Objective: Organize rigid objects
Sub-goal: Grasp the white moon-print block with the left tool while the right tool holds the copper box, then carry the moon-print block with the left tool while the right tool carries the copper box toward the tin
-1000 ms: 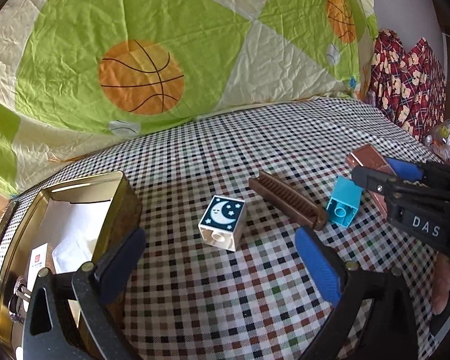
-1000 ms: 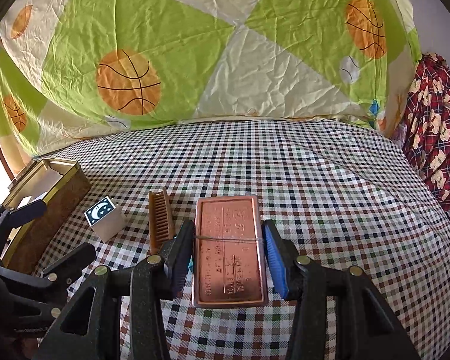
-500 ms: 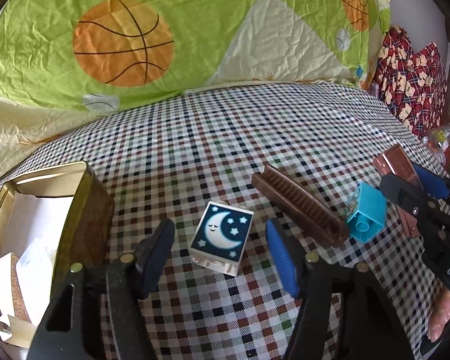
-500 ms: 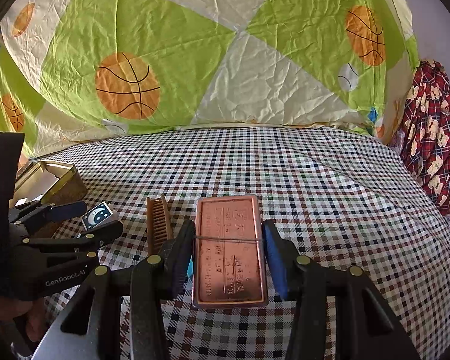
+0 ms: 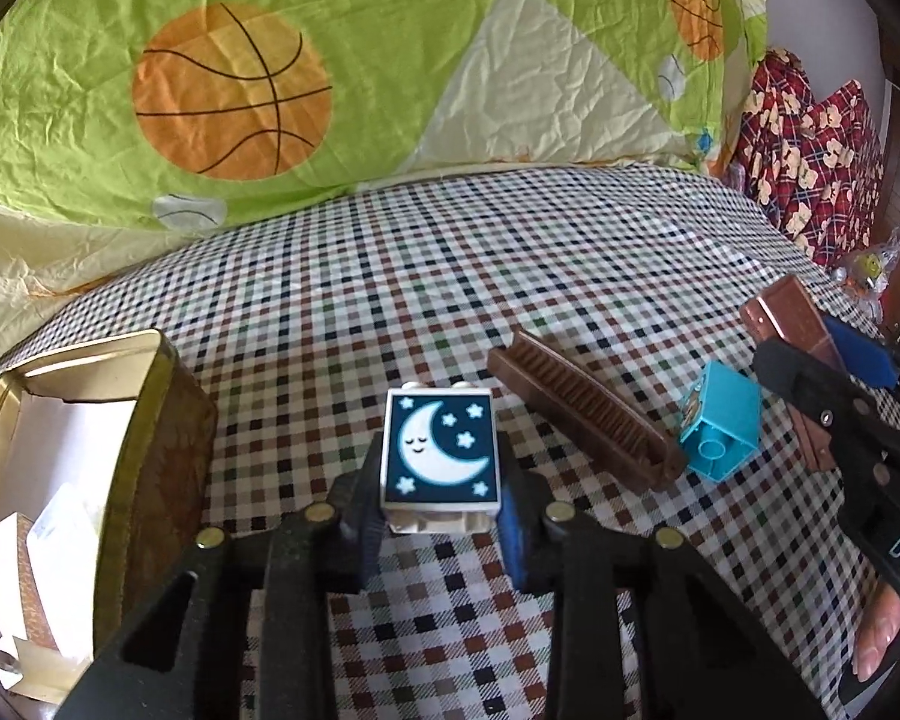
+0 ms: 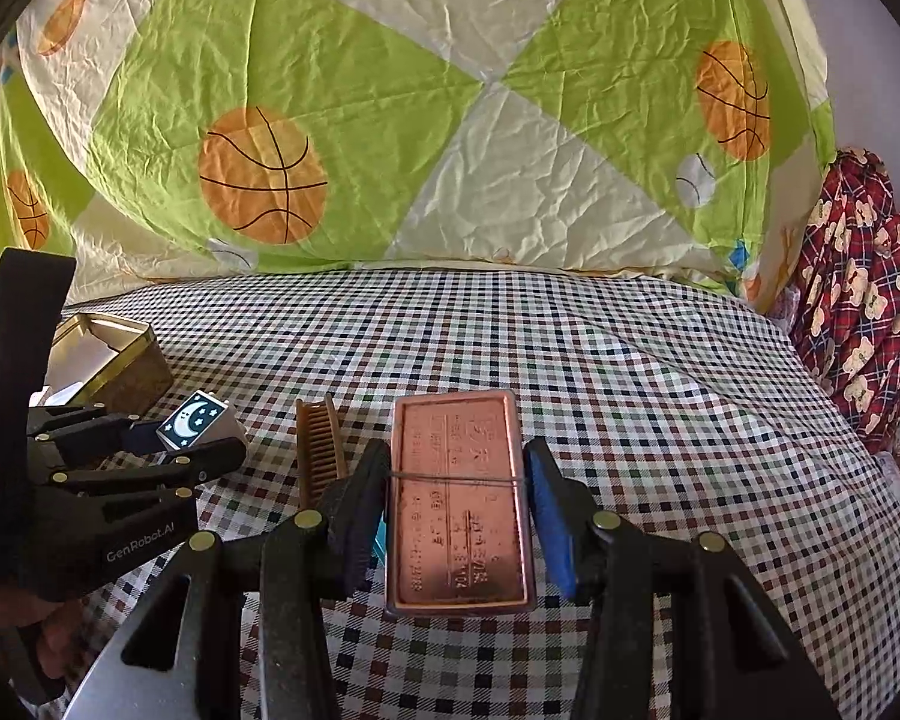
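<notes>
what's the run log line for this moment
left gripper: just closed on moon block | right gripper: holding copper tin | gold box: open

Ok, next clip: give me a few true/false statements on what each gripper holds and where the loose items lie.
1. The left gripper is shut on the moon block. True; it has just been closing, block between its fingers.
2. The right gripper is empty. False: it grips the copper tin.
3. The brown comb lies between the moon block and the blue block. True.
4. The blue block sits inside the gold box. False: it lies on the checked cloth.
5. The gold box is closed. False: it is open.
</notes>
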The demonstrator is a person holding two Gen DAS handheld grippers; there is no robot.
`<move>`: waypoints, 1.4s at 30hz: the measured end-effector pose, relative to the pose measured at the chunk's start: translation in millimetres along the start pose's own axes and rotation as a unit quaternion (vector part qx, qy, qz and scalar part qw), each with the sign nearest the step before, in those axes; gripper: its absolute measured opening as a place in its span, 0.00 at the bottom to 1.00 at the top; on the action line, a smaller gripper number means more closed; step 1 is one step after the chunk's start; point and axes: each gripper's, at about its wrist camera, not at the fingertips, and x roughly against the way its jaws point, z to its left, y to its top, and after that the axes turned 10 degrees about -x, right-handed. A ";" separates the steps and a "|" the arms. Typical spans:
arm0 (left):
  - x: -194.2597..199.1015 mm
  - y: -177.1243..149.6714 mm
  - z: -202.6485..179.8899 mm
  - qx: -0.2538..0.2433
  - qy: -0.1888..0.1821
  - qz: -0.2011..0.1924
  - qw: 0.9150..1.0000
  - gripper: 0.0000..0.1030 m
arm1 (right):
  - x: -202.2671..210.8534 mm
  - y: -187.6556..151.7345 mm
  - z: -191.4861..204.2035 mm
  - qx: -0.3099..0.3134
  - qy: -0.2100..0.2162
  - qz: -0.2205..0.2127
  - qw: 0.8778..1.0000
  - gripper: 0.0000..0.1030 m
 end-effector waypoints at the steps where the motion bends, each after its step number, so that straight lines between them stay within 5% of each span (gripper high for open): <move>1: 2.5 -0.4 0.1 0.000 0.005 -0.006 1.000 0.29 | 0.9 0.1 -0.4 -0.001 0.000 -0.002 1.000 0.47; 20: 56.0 -18.8 9.6 0.032 0.085 -0.110 0.990 0.29 | 16.8 -0.5 5.0 0.010 0.014 -0.038 0.999 0.47; 42: 102.0 -51.0 21.1 0.063 0.109 -0.186 0.974 0.29 | 30.3 -14.9 27.3 0.017 0.016 -0.040 0.999 0.47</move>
